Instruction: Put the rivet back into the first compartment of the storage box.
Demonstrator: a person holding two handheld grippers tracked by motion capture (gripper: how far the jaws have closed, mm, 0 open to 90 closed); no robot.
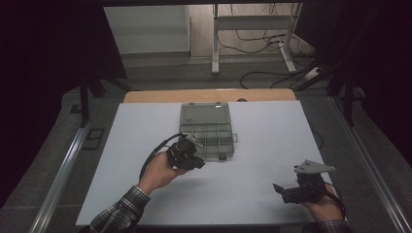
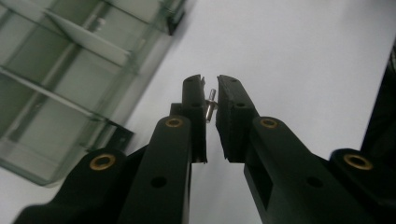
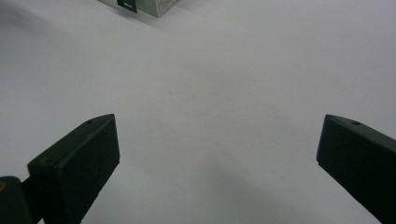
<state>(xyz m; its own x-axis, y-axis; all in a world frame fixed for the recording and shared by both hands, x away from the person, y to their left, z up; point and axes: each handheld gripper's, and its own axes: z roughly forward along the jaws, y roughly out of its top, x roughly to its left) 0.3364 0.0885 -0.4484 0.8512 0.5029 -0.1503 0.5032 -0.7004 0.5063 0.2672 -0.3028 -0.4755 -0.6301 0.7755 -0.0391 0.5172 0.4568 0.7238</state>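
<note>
A small metal pin (image 2: pixel 210 106) is seen pinched between the nearly closed jaws of the left gripper (image 1: pixel 193 156), upright in the narrow gap between the two black pads in the left gripper view; the pin is thus held clear of the white sheet (image 1: pixel 252 145) that covers the tabletop; the left gripper is held in a hand (image 1: pixel 160 172) whose plaid sleeve (image 1: pixel 119 213) comes in from the near edge, left of the middle; the gripper is placed just beside the near left corner of a clear plastic compartment box (image 1: pixel 208 131), whether touching it cannot be told; the box is laid open near the middle of the sheet, towards the far edge, with its lid (image 1: pixel 205 114) folded back flat on the far side and its divided tray on the near side; in the left gripper view the box's clear dividers and a dark latch (image 2: pixel 120 136) are seen to the left of the jaws; what lies in the compartments cannot be made out; the right gripper (image 1: pixel 283 191) is held near the near right corner of the sheet, well apart from the box, with its grey three-cornered plate (image 1: pixel 313 168) on top; its jaws are seen spread wide in the right gripper view, with nothing between them but bare white sheet; a corner of the box is caught at the top of that view.
</note>
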